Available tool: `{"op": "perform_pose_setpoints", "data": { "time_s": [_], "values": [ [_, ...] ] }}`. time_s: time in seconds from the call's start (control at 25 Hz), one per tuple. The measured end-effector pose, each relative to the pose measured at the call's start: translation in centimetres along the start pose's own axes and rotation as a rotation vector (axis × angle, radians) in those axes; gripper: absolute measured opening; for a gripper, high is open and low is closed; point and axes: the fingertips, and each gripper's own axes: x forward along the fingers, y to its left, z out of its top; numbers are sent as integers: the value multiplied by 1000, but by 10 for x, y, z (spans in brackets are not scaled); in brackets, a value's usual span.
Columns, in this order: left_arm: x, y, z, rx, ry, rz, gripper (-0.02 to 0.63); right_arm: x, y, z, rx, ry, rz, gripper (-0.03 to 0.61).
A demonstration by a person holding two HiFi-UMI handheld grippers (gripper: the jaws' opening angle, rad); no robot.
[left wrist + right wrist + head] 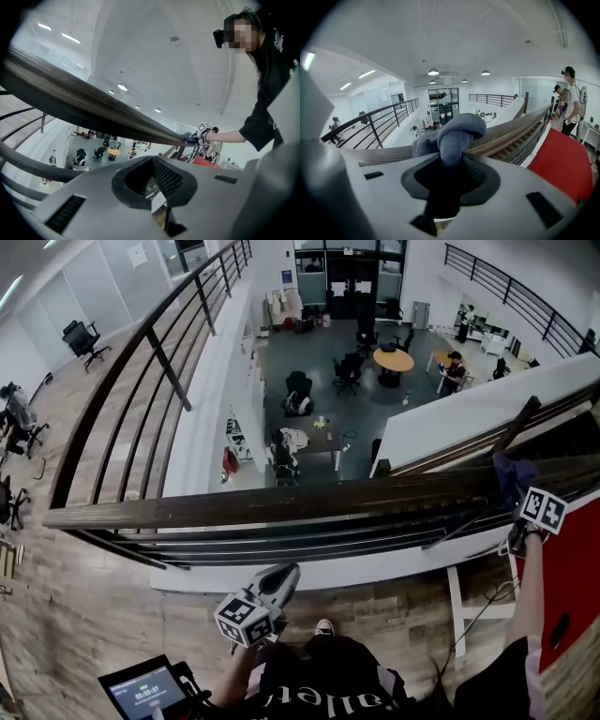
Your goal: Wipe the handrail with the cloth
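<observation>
Left gripper: closest thing in your head view, hanging low by your black shirt, well short of the rail and not touching it. In its own view the jaws sit together with nothing between them.
Small screen: bottom left corner, just beside your left arm, lit up.
Shoe: 1 toe pokes out on the wood floor under the left gripper.
Handrail: dark wooden top rail running across in front of you, with dark bars stacked under it. From the left gripper view it sweeps overhead as a long dark beam.
Right gripper: way out at the right end of the rail, arm stretched. Its own view shows the jaws clamped on the cloth.
Cloth: blue-grey, bunched into a lump that sticks up out of the right jaws. It sits pressed on top of the handrail at that right end.
Red panel: just below your right arm.
Lower floor: round table and office chairs far down past the rail.
People: 2 standing at the far right in the right gripper view.
</observation>
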Motion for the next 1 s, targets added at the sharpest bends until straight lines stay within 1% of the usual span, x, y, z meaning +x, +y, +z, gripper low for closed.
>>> {"op": "perform_pose_setpoints", "data": {
  "time_s": [0.08, 0.16, 0.24, 0.32, 0.52, 0.6, 0.68, 0.76, 0.84, 1.0],
  "values": [
    [-5, 6, -3, -6, -6, 15, 2, -3, 4, 1, 7, -23, 9, 103],
    [-11, 13, -5, -9, -16, 30, 2, -13, 21, 2, 21, -66, 40, 104],
    [-16, 20, -9, -12, -28, 40, 2, -24, 46, -5, 34, -109, 90, 103],
    [-26, 27, -12, -14, -37, 47, 2, -41, 83, -14, 31, -150, 157, 104],
    [-88, 42, -1, -24, -51, 56, 2, -120, 225, -32, 17, -228, 346, 103],
    [-109, 54, 0, -19, -47, 57, 2, -142, 288, -46, 7, -235, 430, 103],
    [-131, 64, 1, -12, -39, 59, 2, -164, 350, -64, -2, -221, 519, 104],
    [-156, 73, 0, -12, -32, 68, 2, -186, 409, -87, -14, -194, 596, 103],
    [-184, 88, -3, -12, -29, 77, 2, -204, 468, -117, -19, -170, 653, 103],
    [-241, 137, -11, 0, -33, 107, 2, -219, 591, -189, -18, -89, 756, 103]
  ]
}}
